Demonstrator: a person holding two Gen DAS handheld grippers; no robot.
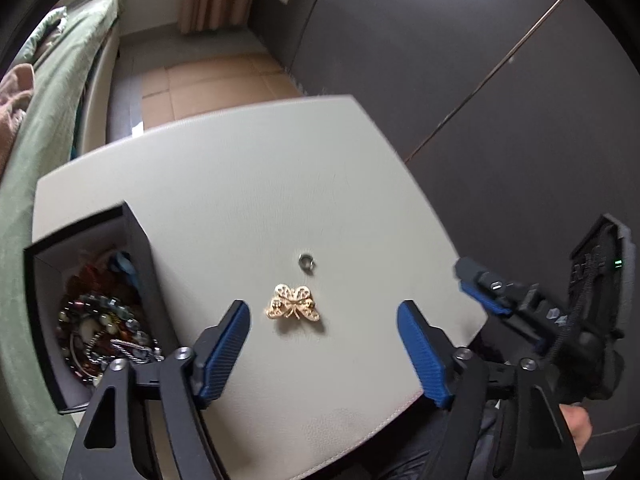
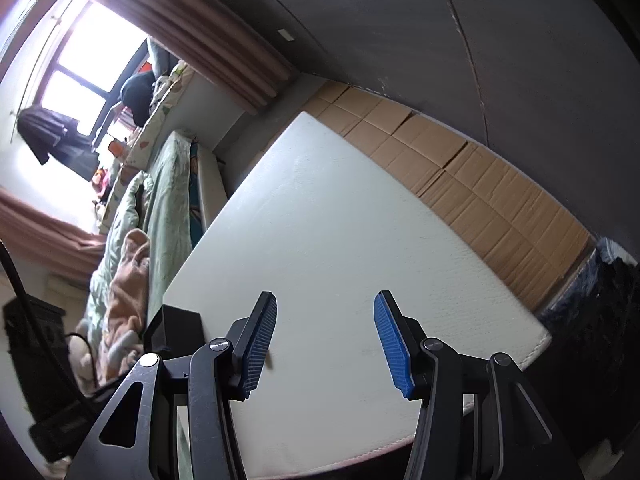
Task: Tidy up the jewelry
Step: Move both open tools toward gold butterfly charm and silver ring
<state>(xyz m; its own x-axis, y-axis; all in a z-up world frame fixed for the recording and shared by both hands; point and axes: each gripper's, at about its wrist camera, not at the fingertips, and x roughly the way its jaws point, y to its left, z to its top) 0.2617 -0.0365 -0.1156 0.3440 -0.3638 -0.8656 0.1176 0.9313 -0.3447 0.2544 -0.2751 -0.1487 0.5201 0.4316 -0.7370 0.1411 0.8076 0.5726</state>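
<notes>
Butterfly brooch (image 1: 295,303) lies on the counter (image 1: 240,184) between the left gripper's (image 1: 323,312) released jaws; right gripper (image 2: 325,305) gapes empty.

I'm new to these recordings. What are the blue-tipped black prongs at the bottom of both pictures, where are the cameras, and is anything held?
The prongs are handheld two-finger grippers, one per hand, each carrying a camera that looks along its fingers. In the left camera's view, the left gripper, open, hangs over a gold butterfly brooch on a white table, near a small ring and a black box of jewelry. The right gripper is open over bare table. Nothing is held.
</notes>
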